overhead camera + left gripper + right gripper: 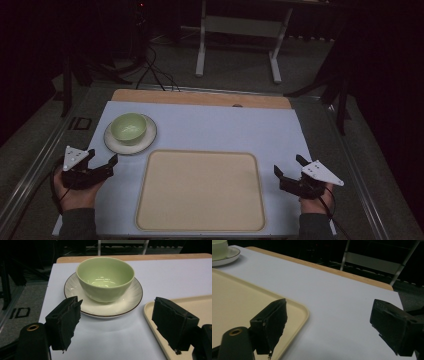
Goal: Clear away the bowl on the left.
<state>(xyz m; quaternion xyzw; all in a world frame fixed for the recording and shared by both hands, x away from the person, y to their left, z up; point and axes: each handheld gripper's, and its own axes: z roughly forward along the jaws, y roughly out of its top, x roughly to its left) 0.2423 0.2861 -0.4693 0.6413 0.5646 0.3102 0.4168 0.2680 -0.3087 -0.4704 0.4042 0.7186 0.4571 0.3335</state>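
Left claw (117, 325) nearest: jaws wide apart, nothing between them, aimed at the green bowl (105, 277) at 12 o'clock. Bowl sits upright on the white saucer (75, 287), at about 10 o'clock of the bench (210, 125), just beside the beige tray (200, 190) corner. Right claw (290, 167) at the tray's 3 o'clock, also gaping, holding nothing. Risk: bowl rests loose on the saucer; pinch only the saucer rim and the bowl likely slides or tips. Smooth glaze may slip in the pads.
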